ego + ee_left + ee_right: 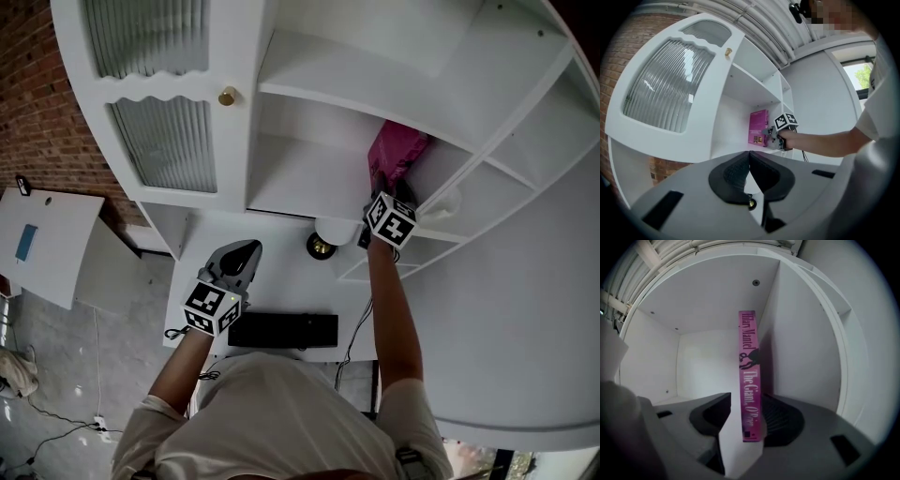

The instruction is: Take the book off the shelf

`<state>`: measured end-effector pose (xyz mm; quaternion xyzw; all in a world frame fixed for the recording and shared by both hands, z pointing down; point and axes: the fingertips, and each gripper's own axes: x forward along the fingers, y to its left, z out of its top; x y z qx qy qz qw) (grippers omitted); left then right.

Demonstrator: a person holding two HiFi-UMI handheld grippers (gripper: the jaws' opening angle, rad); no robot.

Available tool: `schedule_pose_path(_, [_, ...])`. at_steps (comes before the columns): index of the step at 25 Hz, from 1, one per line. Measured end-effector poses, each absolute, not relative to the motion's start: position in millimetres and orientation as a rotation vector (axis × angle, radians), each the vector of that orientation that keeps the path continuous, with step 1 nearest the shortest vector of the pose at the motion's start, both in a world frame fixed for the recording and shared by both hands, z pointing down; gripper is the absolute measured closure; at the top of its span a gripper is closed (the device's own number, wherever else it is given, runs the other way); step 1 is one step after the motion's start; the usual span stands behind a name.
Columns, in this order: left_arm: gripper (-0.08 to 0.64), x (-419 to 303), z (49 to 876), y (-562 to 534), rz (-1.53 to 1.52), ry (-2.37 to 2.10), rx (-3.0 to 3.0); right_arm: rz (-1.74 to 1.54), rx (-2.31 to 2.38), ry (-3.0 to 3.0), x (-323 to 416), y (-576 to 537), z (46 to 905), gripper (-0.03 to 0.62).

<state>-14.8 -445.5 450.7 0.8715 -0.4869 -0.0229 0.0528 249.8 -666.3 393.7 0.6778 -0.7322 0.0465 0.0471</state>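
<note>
Where brick wall (37, 103) shows left, white shelf (309, 187) holds upright pink book (394, 155).

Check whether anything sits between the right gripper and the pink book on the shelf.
Nothing visible does. The pink book stands alone in its compartment, its spine between the right gripper's open jaws.

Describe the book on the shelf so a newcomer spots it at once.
Start at the white cabinet with the ribbed-glass door; take the open compartment just right of that door. The book stands upright by that compartment's right wall. It is bright pink, the only coloured thing among all-white shelves.
</note>
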Motion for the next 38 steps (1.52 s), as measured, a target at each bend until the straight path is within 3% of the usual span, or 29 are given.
schedule_pose_path(18, [0.565,-33.8,459.4,-448.0,-0.068,-1.579,2.557,0.084,1.961,-2.212,243.3,-722.6,400.6,0.400])
schedule_pose_path(21, [0.565,-34.2,461.2,-446.3,-0.063,-1.597,2.540,0.066,1.961,-2.229,243.8,-723.9,397.1,0.454])
schedule_pose_path(38, [0.566,0.8,463.3,-416.5,-0.031,-1.667,2.497,0.059,1.766,-2.468,234.3,-654.4,388.0,0.459])
